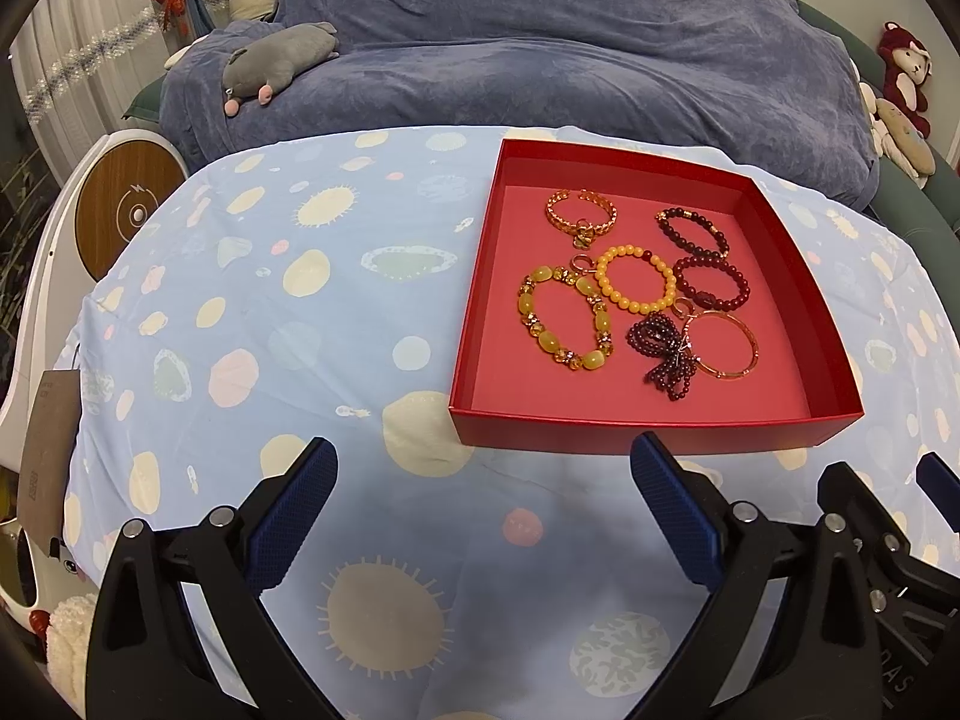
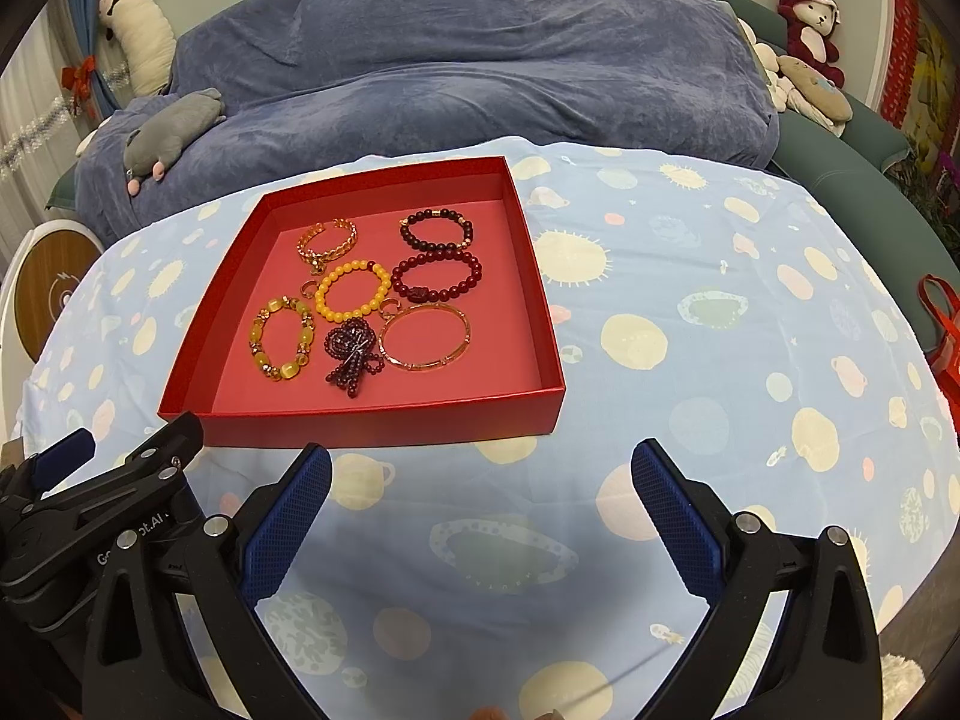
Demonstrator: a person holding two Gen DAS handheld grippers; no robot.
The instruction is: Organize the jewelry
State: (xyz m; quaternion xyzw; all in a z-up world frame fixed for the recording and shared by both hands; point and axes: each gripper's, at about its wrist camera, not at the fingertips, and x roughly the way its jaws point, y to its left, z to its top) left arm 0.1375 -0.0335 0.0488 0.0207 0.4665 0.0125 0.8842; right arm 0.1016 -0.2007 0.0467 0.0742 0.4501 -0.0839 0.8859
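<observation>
**Jewelry in the red tray, both grippers held back**

Here, on the far left beside the table, a round wooden disc (image 1: pixel 123 213) bears a small lightning mark, and a grey tag (image 1: pixel 45 456) hangs off the table edge (its print is too blurred to read). Behind, a grey plush animal (image 1: pixel 279 60) lies on a blue blanket (image 1: pixel 540 48) draped over the sofa. A pale blue tablecloth (image 1: pixel 300 330) printed with planets and suns covers the table.

The left gripper (image 1: pixel 483 468) hovers over bare cloth, its blue-padded fingers spread wide and holding nothing; in the right wrist view its body shows partial white lettering, legible only as "ot.AI".

The red tray (image 2: pixel 384 420) sits on the cloth just ahead of both grippers, nothing between. Inside, from left: a yellow stone bracelet (image 2: pixel 282 336), a gold chain bracelet (image 2: pixel 327 243), an orange bead bracelet (image 2: pixel 353 291), a purple bead bundle (image 2: pixel 351 354), a thin gold bangle (image 2: pixel 426 338), and two dark red bead bracelets (image 2: pixel 437 252) at the back right. Several touch or overlap.

The right gripper (image 2: pixel 480 465) is likewise spread and empty, over cloth right of the tray's near corner. Further right, a red plush toy (image 2: pixel 810 18) sits on the sofa, and a red bag (image 2: pixel 942 330) shows at the edge.
</observation>
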